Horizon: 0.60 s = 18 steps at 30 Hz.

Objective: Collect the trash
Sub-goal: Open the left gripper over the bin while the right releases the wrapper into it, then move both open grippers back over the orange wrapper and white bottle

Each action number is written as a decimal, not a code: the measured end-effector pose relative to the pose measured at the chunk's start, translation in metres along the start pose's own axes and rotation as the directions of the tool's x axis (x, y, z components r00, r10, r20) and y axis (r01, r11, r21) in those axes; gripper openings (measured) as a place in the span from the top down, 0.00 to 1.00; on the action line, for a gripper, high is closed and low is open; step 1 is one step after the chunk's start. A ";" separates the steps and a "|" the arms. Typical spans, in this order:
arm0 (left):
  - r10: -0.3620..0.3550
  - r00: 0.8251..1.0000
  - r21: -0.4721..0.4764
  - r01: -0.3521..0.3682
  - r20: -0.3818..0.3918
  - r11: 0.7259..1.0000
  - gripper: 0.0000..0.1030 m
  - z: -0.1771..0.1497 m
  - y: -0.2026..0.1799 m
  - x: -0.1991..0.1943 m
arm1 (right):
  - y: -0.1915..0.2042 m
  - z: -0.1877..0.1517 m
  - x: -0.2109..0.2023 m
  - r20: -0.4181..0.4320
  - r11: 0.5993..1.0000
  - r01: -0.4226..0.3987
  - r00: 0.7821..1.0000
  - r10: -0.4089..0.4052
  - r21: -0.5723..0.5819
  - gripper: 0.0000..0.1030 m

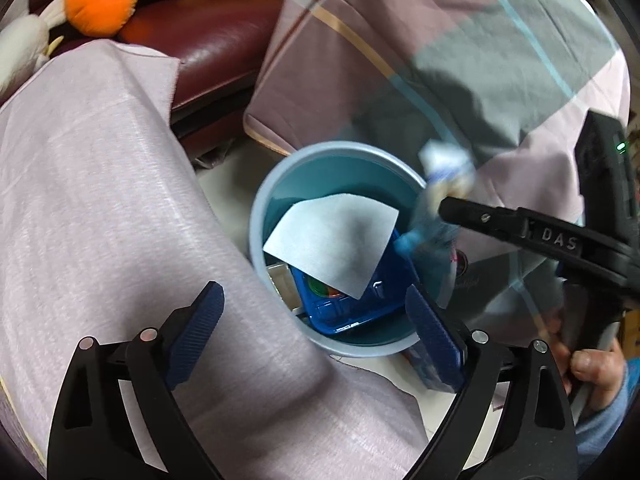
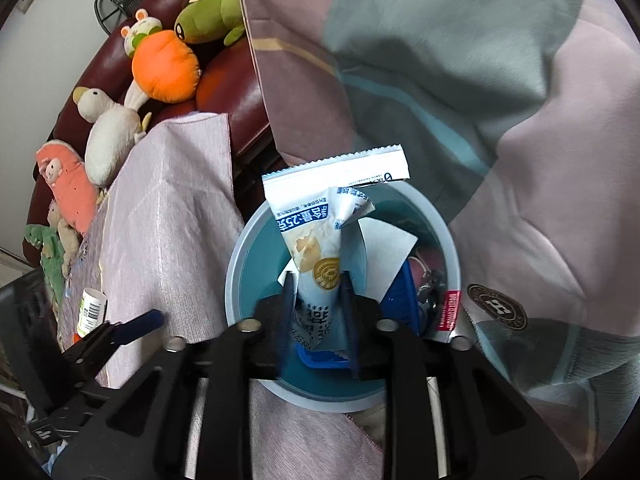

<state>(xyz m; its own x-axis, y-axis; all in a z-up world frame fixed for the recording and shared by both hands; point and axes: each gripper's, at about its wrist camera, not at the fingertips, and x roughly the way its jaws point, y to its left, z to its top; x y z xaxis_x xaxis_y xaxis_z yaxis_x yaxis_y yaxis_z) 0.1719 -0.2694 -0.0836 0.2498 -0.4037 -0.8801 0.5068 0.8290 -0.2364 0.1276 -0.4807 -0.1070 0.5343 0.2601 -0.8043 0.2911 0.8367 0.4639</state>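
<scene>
A light blue trash bin (image 1: 260, 216) (image 2: 236, 264) stands on the floor between cloth-covered furniture. Inside lie a white tissue (image 1: 332, 240) (image 2: 390, 256) and a blue plastic tray (image 1: 348, 308) (image 2: 400, 304). My right gripper (image 2: 318, 288) is shut on a white and blue snack wrapper (image 2: 320, 216) and holds it over the bin; it shows blurred in the left wrist view (image 1: 444, 176). My left gripper (image 1: 316, 316) is open and empty, just above the bin's near rim.
A pink cloth-covered table (image 1: 100, 220) (image 2: 172, 208) is at the left, with a small white bottle (image 2: 91, 308) on it. A plaid bedsheet (image 1: 420, 60) (image 2: 480, 80) hangs at the right. A dark red sofa (image 1: 208, 40) holds plush toys (image 2: 160, 64).
</scene>
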 end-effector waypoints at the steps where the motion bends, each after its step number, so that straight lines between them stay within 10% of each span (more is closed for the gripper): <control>1: -0.001 1.000 -0.008 0.002 0.004 1.000 0.09 -0.001 0.003 -0.003 | 0.001 0.000 0.002 -0.003 1.000 0.004 1.000 -0.004 0.001 0.49; 10: -0.017 1.000 -0.089 0.019 0.019 0.996 0.08 -0.014 0.030 -0.019 | 0.013 -0.005 0.006 -0.027 0.999 0.032 0.999 -0.032 0.007 0.27; 18: -0.023 0.999 -0.148 0.028 0.035 0.989 0.06 -0.027 0.054 -0.037 | 0.032 -0.015 -0.001 -0.046 0.998 0.064 0.997 -0.064 -0.007 0.26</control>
<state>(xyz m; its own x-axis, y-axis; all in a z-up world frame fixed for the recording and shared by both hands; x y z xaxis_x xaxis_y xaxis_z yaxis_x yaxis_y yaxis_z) 0.1674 -0.1992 -0.0754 0.2664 -0.4358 -0.8597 0.3855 0.8657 -0.3194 0.1250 -0.4470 -0.0970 0.4776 0.2278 -0.8486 0.3193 0.8548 0.4092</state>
